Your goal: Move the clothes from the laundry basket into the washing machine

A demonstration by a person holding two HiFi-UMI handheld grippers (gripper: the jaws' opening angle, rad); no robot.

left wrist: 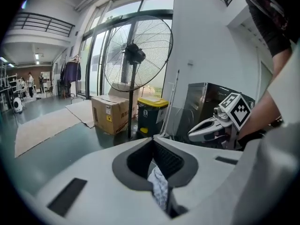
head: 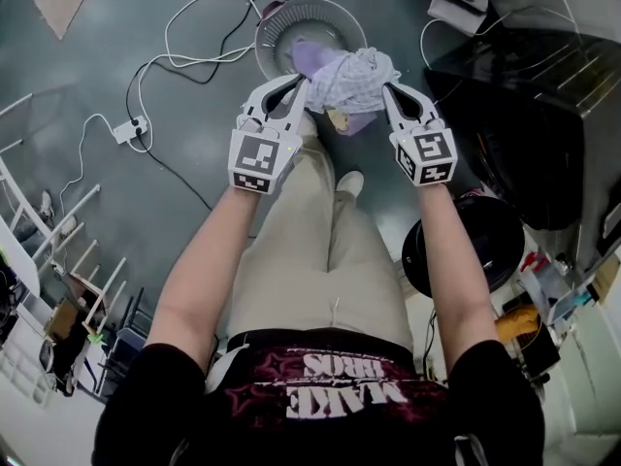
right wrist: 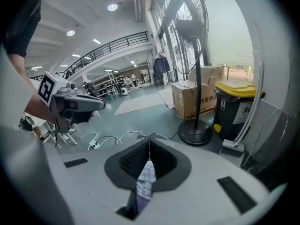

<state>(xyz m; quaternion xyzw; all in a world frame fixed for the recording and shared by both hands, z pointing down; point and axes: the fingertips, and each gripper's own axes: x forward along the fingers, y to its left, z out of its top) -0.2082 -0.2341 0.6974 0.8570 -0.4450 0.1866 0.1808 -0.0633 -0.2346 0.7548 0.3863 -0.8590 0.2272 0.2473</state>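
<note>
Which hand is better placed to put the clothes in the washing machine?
Probably right. The right gripper and left gripper both have jaws shut on the clothes, but the right one is nearer the dark machine, likely the washer.

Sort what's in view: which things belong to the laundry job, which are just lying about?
Job: left gripper and right gripper, both shut on the clothes bundle; dark machine at right, probably the washer.

Lying about: standing fan; cardboard box; yellow-lidded bin; power strip.
</note>
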